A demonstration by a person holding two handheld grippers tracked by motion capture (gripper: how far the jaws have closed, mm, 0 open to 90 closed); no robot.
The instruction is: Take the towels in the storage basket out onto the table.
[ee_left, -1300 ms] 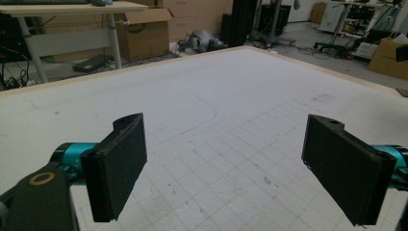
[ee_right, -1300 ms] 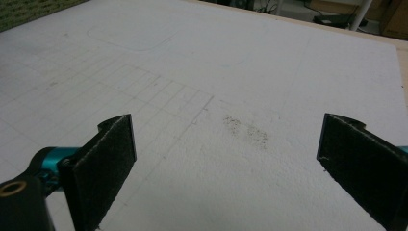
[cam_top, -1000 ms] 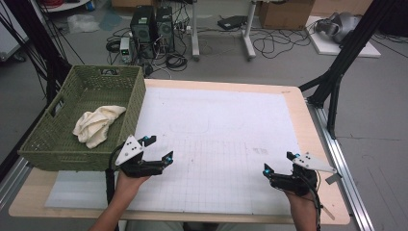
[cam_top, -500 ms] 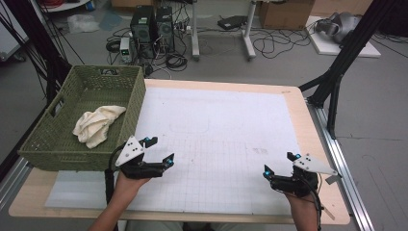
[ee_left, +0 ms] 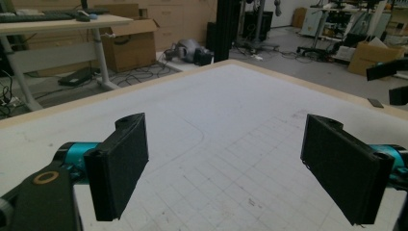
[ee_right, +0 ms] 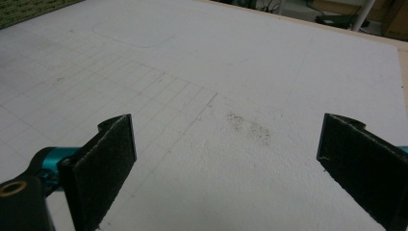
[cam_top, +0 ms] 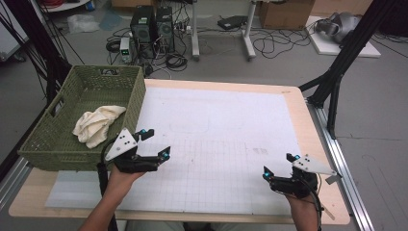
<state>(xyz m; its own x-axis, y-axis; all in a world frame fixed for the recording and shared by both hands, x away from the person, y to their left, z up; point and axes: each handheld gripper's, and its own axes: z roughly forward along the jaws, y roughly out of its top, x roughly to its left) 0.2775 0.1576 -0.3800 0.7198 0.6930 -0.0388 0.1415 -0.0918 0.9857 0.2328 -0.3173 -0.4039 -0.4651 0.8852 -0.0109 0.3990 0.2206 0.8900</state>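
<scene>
left tongs (cam_top: 155, 143) agape near basket (cam_top: 57, 144); right tongs (cam_top: 280, 165) agape

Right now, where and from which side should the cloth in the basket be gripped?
Grip the cloth at its raised, bunched folds, coming straight down from above: the basket walls block any sideways approach. The left gripper, open and right beside the basket, looks better placed than the right.

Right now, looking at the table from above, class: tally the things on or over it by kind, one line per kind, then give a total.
Woven green basket: 1
Cream cloth, lying in the basket: 1
White grid mat: 1
Hand-held tongs, both open and holding nothing: 2 (left tongs, right tongs)
Total: 5
</scene>
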